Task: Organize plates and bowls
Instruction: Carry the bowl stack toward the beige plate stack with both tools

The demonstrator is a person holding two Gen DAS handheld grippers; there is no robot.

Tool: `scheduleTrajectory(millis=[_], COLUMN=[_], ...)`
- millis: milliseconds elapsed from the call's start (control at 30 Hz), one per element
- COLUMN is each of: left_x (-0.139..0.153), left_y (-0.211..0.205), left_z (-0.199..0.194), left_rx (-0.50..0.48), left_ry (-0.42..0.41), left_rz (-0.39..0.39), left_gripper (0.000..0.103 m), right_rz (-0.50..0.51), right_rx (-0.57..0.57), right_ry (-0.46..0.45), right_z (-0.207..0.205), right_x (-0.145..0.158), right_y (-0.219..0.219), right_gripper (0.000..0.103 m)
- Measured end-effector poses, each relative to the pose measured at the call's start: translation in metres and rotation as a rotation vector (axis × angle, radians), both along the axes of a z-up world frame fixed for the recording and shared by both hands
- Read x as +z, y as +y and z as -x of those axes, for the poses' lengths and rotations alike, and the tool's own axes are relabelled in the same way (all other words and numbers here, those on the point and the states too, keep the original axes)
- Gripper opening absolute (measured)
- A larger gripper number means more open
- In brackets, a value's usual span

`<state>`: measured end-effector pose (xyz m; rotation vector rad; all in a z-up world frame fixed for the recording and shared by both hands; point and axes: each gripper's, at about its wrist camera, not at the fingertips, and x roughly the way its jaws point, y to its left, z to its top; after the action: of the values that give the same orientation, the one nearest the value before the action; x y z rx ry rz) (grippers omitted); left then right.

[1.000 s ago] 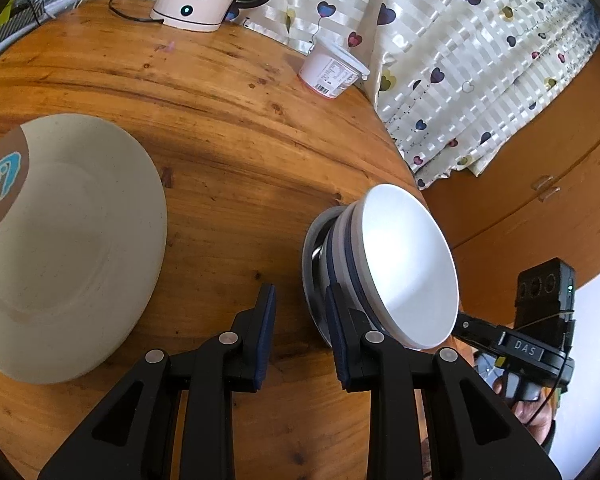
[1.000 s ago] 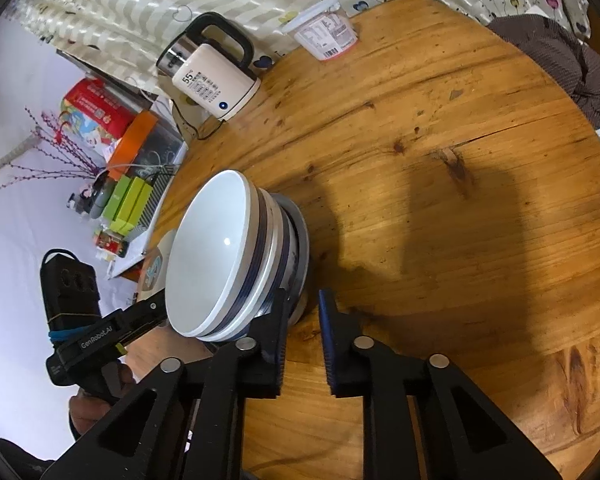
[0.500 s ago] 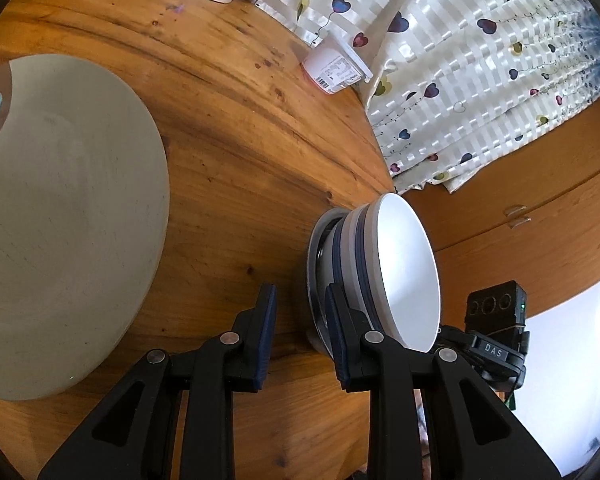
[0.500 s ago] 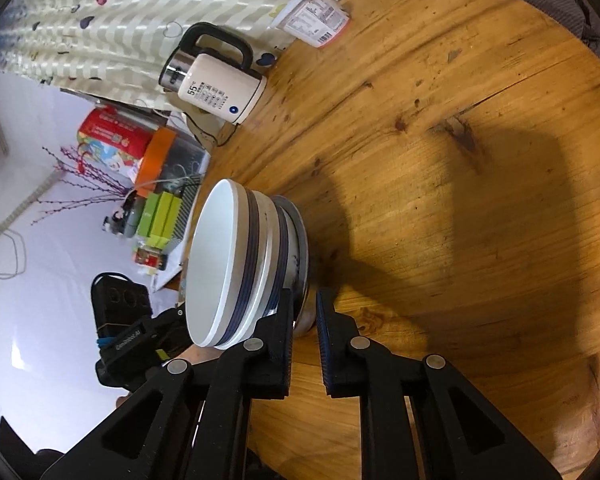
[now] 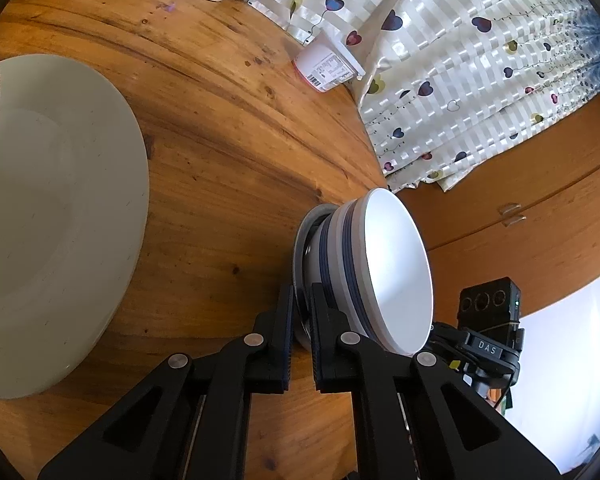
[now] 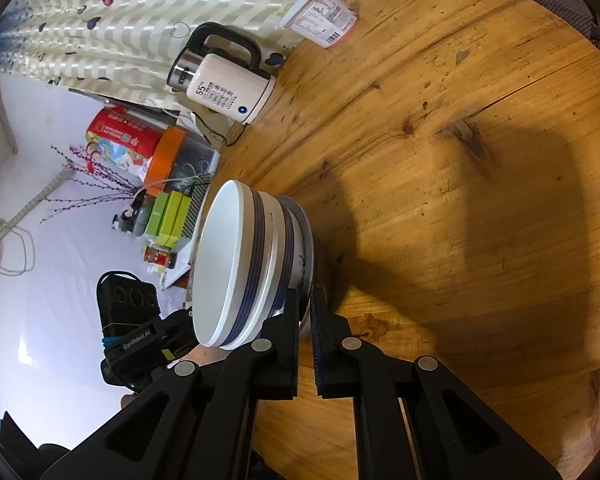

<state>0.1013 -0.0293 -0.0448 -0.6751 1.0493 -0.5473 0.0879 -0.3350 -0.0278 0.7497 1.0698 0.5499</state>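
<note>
A stack of white bowls with blue bands [image 5: 384,264] rests on a small grey plate [image 5: 302,240] on the round wooden table. My left gripper [image 5: 300,312] is shut on the near rim of that small plate. My right gripper [image 6: 305,316] is shut on the opposite rim of the same plate, with the bowl stack [image 6: 236,264] to its left in the right wrist view. A large beige plate [image 5: 52,220] lies on the table to the left of the left gripper.
A white electric kettle [image 6: 224,80] and a yoghurt cup [image 6: 324,16] stand at the far table edge by the heart-patterned curtain [image 5: 480,60]. The bowl stack sits close to the table edge. Boxes and tins [image 6: 140,152] stand beyond the table.
My left gripper has closed from open onto the small plate's rim. My right gripper has narrowed onto the opposite rim. Both views have tilted slightly.
</note>
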Motion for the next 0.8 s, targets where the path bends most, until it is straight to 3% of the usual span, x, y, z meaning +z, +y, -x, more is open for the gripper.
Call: scheduleTrajectory(millis=[800], left_x=[0.0068], left_y=[-0.0041], left_z=[-0.0021], left_rx=[-0.017], left_ry=[-0.019], left_rz=[-0.003], left_gripper=[0.007], right_rz=[0.03], right_rx=[0.004], right_ry=[-0.016], right_z=[-0.0018], right_x=[0.008], right_y=[0.0], right_gripper=[0.006])
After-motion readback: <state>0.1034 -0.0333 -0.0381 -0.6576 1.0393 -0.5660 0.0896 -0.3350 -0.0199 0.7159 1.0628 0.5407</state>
